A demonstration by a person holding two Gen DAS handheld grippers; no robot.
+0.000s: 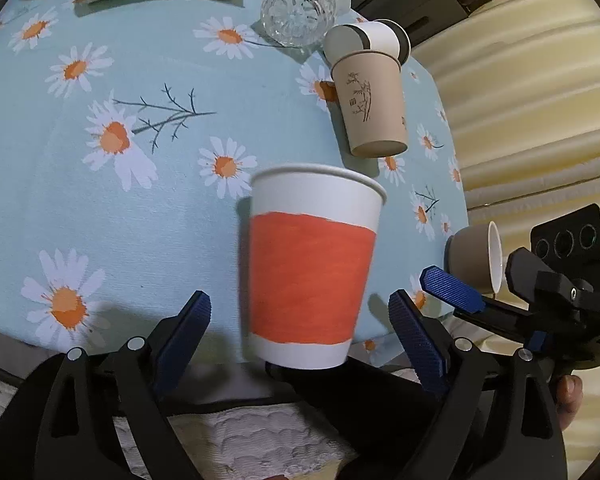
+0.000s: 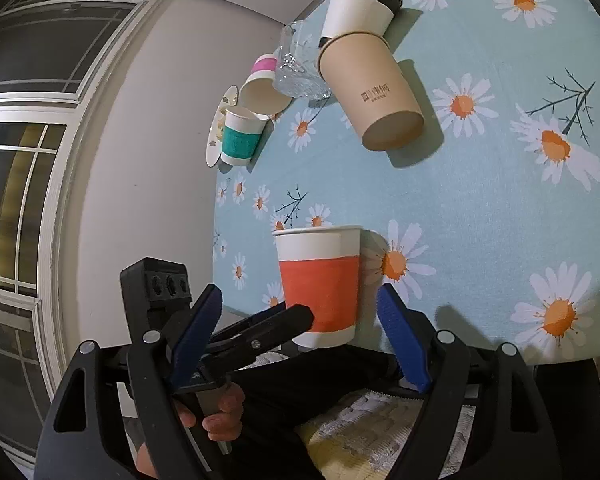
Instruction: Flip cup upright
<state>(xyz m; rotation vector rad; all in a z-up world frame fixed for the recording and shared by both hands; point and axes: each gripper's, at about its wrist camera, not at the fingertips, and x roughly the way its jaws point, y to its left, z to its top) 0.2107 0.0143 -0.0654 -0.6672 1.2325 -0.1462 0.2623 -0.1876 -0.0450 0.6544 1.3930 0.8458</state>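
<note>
Left wrist view: orange cup (image 1: 314, 272) upright at table edge (image 1: 24, 340), being flanked untouched by wide-spread left gripper (image 1: 300, 320); right gripper (image 2: 300, 336) likewise being held wide.

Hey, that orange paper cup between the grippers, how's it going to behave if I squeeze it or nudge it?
The orange paper cup looks thin-walled and probably empty, so likely light and easy to dent under a firm pinch. Standing rim-up at the tablecloth edge on its narrow base, it may tip or slide off if nudged. Its tapered sides could slip upward from the pads.
</note>
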